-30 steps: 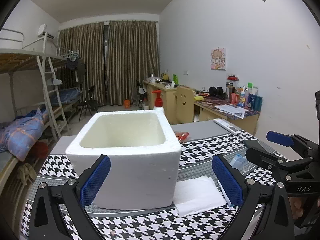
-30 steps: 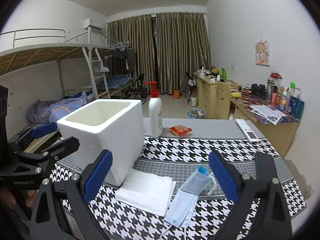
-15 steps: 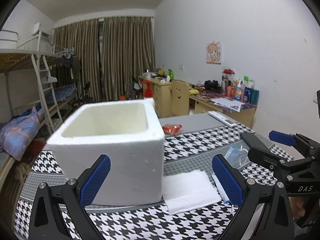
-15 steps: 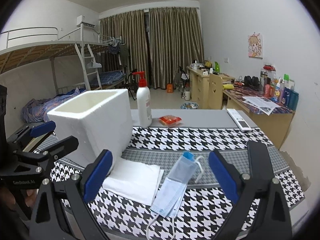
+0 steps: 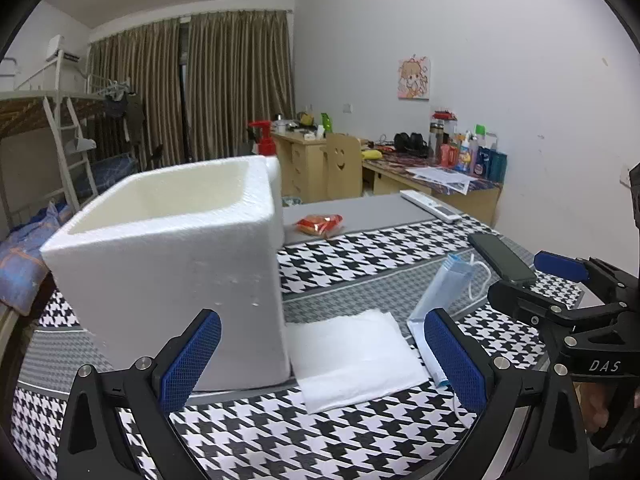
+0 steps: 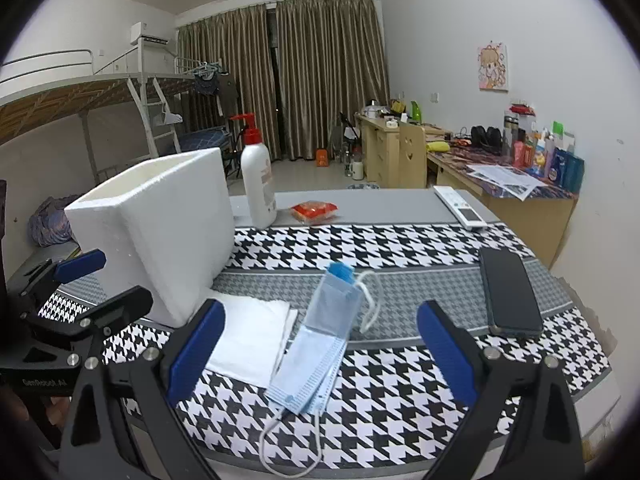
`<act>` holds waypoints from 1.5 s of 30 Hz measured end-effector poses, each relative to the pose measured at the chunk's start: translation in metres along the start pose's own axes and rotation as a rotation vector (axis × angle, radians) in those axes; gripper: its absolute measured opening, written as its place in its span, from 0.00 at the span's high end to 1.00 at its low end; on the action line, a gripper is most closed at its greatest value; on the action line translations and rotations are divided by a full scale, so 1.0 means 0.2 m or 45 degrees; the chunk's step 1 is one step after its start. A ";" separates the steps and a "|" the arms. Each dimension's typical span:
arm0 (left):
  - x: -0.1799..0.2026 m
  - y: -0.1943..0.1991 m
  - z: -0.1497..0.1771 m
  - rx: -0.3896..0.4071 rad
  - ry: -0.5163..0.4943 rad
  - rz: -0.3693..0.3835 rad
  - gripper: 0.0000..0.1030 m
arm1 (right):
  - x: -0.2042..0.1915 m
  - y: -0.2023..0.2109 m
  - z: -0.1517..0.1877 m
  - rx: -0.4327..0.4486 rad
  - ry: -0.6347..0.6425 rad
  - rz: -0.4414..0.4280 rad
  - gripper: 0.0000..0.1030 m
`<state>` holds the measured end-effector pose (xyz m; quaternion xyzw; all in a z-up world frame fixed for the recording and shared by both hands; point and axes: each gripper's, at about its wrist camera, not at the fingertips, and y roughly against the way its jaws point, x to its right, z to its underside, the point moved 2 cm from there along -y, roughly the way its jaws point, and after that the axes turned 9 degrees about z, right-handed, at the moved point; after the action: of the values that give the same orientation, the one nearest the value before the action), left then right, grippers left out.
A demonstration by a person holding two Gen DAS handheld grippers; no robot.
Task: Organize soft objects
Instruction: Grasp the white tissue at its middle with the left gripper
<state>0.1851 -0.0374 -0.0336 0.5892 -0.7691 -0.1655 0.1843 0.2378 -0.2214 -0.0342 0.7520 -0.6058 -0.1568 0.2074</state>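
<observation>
A white foam box [image 5: 168, 264] stands open-topped on the houndstooth table; it also shows in the right wrist view [image 6: 156, 224]. A folded white tissue [image 5: 352, 356] lies against its right side, seen too in the right wrist view [image 6: 248, 340]. A blue face mask [image 6: 320, 340] lies right of the tissue, partly folded, also in the left wrist view [image 5: 440, 300]. My left gripper [image 5: 320, 360] is open and empty, in front of the box and tissue. My right gripper [image 6: 316, 352] is open and empty, hovering above the mask.
A black phone [image 6: 508, 292] lies at the right on the tablecloth [image 6: 400, 400]. A white pump bottle [image 6: 258, 180], a red snack packet [image 6: 314, 212] and a white remote [image 6: 460, 208] sit on the far grey part. Desks and a bunk bed stand behind.
Both grippers have moved to the right and lower toward the table. The mask and tissue now sit nearer the fingers, and the phone has come into view. Both stay open.
</observation>
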 end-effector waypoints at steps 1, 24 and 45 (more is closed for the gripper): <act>0.01 -0.01 0.00 -0.007 -0.003 0.008 0.01 | 0.01 0.00 0.00 -0.002 -0.004 0.003 0.04; 0.06 -0.26 0.14 -0.192 0.015 0.032 0.01 | 0.10 -0.16 0.09 -0.125 -0.032 0.031 0.04; 0.08 -0.42 0.21 -0.374 0.006 0.026 0.03 | 0.14 -0.26 0.14 -0.198 -0.027 0.040 0.04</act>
<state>0.2325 -0.0725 -0.1096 0.5484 -0.7421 -0.2731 0.2720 0.2740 -0.2421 -0.0830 0.7223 -0.6056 -0.2081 0.2611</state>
